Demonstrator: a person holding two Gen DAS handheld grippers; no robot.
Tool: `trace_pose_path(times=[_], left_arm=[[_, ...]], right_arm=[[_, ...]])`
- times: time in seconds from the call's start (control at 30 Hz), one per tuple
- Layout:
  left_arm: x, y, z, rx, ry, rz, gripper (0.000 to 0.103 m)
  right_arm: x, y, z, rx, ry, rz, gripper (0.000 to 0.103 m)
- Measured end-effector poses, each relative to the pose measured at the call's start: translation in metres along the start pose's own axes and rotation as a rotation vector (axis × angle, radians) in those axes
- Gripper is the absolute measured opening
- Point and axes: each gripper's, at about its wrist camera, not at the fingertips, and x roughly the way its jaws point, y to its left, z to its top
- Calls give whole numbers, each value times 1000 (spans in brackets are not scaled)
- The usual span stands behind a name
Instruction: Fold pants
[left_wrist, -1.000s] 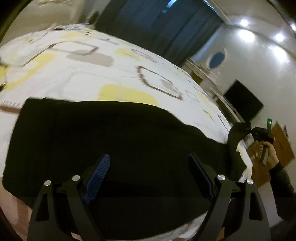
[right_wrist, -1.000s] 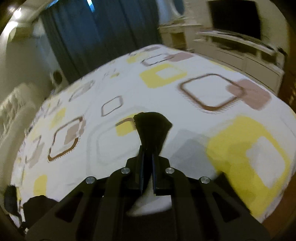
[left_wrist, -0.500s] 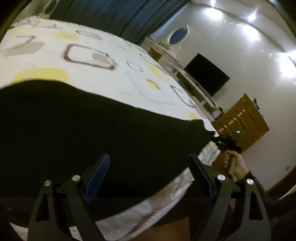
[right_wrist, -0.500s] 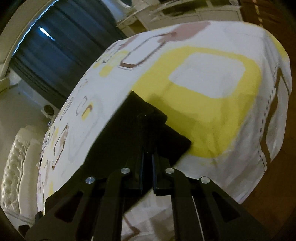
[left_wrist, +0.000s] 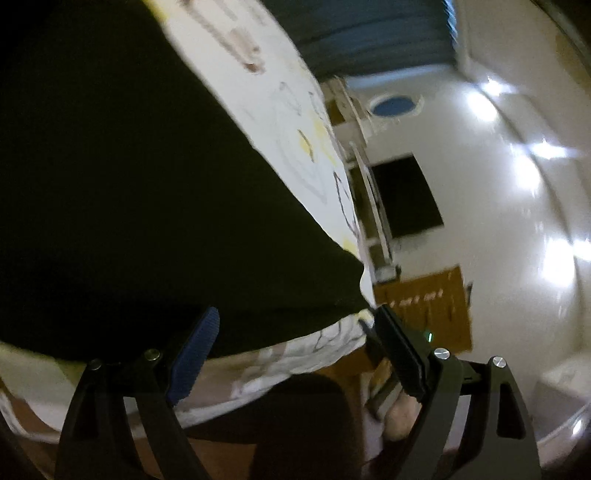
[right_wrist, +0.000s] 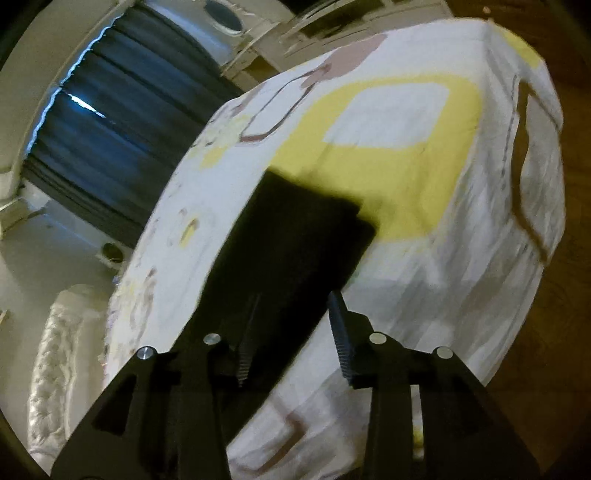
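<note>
So the black pants (left_wrist: 129, 192) are lying flat on the bed (right_wrist: 424, 177), near its corner, on the white bedspread with the yellow and brown squares. My left gripper (left_wrist: 295, 336) is spread wide with nothing in it, hovering at the pants' edge. My right gripper (right_wrist: 291, 332) is opening up, its jaws apart over the pants' end, pads not pressing the fabric.
</note>
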Motion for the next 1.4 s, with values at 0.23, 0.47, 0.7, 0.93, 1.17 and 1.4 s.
trace_pose_path(times=[0.23, 0.47, 0.7, 0.93, 1.17, 1.4], left_arm=[[-17, 12, -15, -243, -164, -26, 85], [-18, 22, -14, -318, -244, 55, 85], [-20, 17, -11, -341, -302, 91, 85], [-24, 21, -5, -370, -359, 101, 85], [-21, 32, -4, -399, -351, 136, 51], [-24, 50, -10, -451, -325, 166, 12]], right_arm=[[14, 29, -36, -31, 145, 109, 42], [37, 50, -63, -19, 261, 185, 42], [49, 62, -91, 4, 359, 240, 42], [50, 56, -105, 123, 405, 291, 42], [64, 58, -107, 149, 419, 302, 42], [77, 68, -107, 145, 404, 312, 40]])
